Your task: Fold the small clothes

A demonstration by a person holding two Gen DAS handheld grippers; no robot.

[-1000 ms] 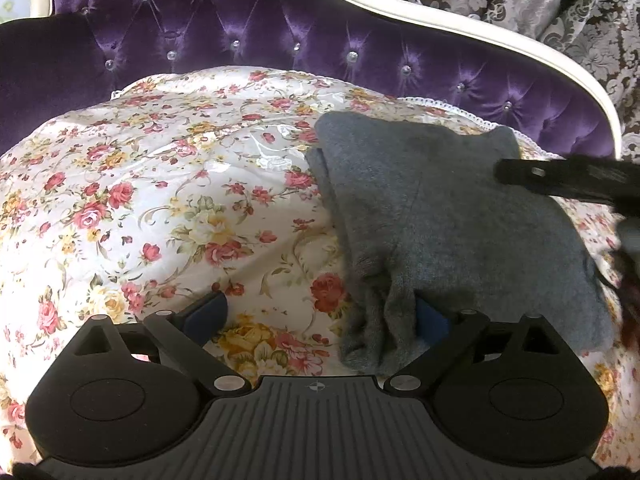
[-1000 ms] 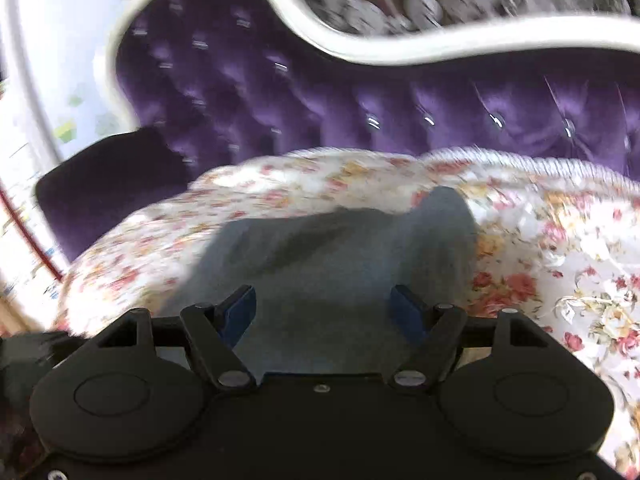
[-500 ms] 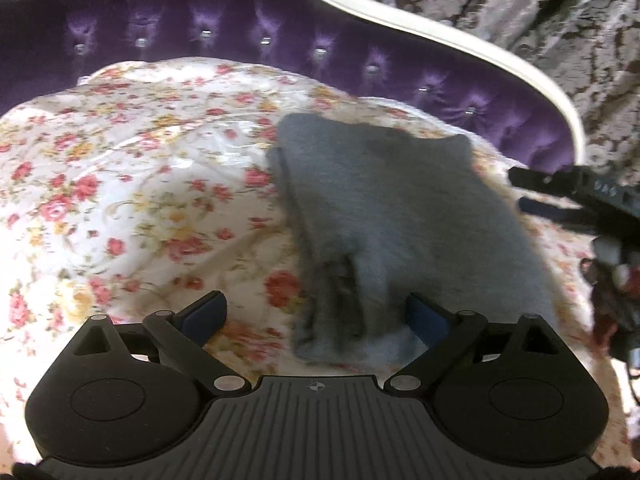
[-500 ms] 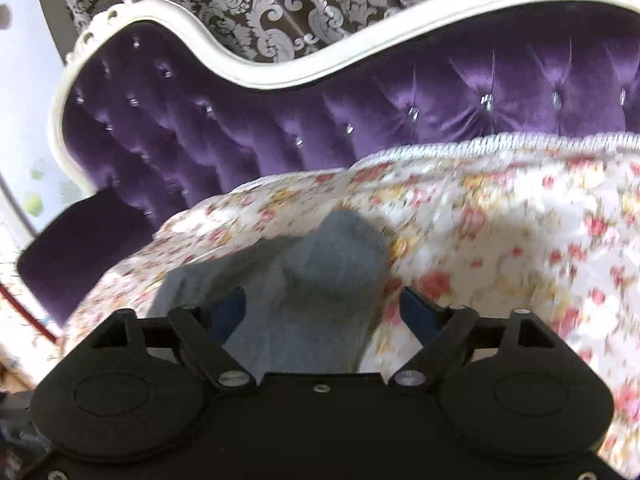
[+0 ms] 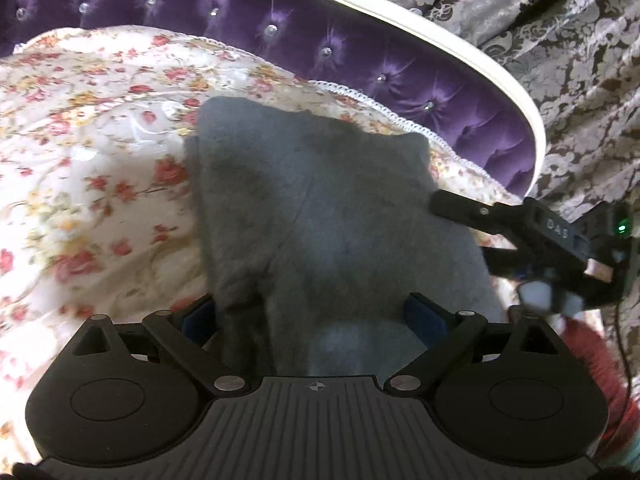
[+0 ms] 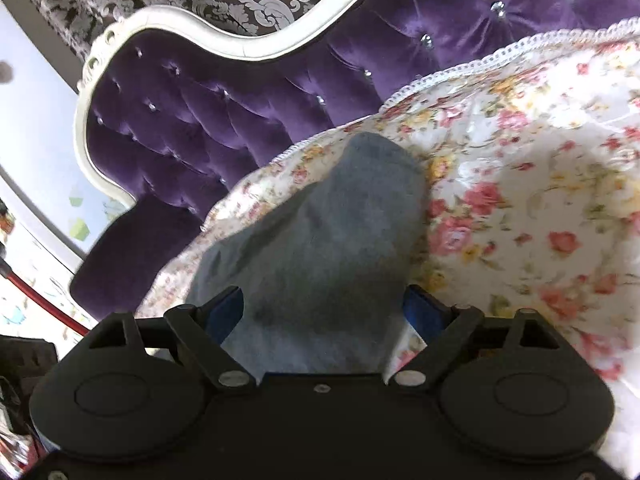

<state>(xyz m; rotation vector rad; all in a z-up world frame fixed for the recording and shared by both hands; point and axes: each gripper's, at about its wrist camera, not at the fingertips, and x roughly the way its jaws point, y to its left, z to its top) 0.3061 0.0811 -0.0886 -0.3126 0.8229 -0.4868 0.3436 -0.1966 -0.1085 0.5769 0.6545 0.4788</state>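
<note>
A folded grey knit garment (image 5: 332, 216) lies on the floral cover (image 5: 92, 152) of a purple sofa. My left gripper (image 5: 316, 316) is open, its blue pads on either side of the garment's near edge. My right gripper (image 6: 324, 312) is open too, with the garment's right end (image 6: 320, 240) between its pads. In the left wrist view the right gripper (image 5: 460, 210) reaches in from the right, a finger resting against the garment's right edge.
The tufted purple sofa back (image 5: 280, 32) with white trim curves behind the cover. Patterned curtains (image 5: 560, 60) hang beyond it. The sofa arm (image 6: 132, 248) is at the left of the right wrist view.
Both grippers have moved in over the garment. The left one shifted right so the garment's near edge sits between its pads. The right one came closer to the right end.
</note>
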